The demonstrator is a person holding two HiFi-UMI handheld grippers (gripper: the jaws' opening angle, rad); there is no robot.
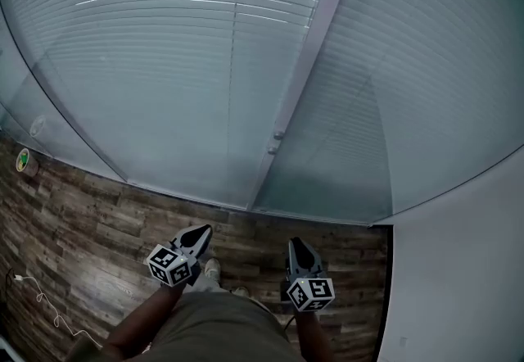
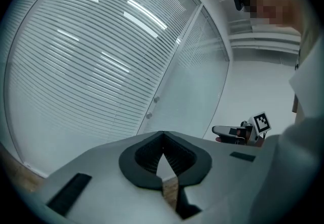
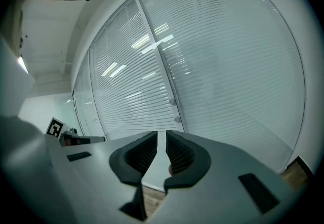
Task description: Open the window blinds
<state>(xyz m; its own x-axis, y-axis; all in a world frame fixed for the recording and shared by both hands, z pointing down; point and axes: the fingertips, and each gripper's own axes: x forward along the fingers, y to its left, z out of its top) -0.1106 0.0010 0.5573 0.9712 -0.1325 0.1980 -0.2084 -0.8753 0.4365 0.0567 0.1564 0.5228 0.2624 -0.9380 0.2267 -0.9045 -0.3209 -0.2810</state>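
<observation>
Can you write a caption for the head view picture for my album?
Held over a wooden floor, the left gripper and right gripper point toward the closed window blinds.

Blinds (image 1: 164, 65) span two panes, mullion (image 1: 303, 82) between. Floor (image 1: 90, 221) below; tape roll (image 1: 24, 160) and cable (image 1: 45, 303) lie left, wall (image 1: 458, 270) stands right.

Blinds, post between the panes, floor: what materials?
Blinds: thin pale slats, probably painted aluminium or plastic, behind glossy glass that carries bright strip reflections.
Post: smooth pale grey, likely painted metal.
Floor: wood-look planks, mixed brown-grey grain, matte; laminate, vinyl or timber, can't tell.
</observation>
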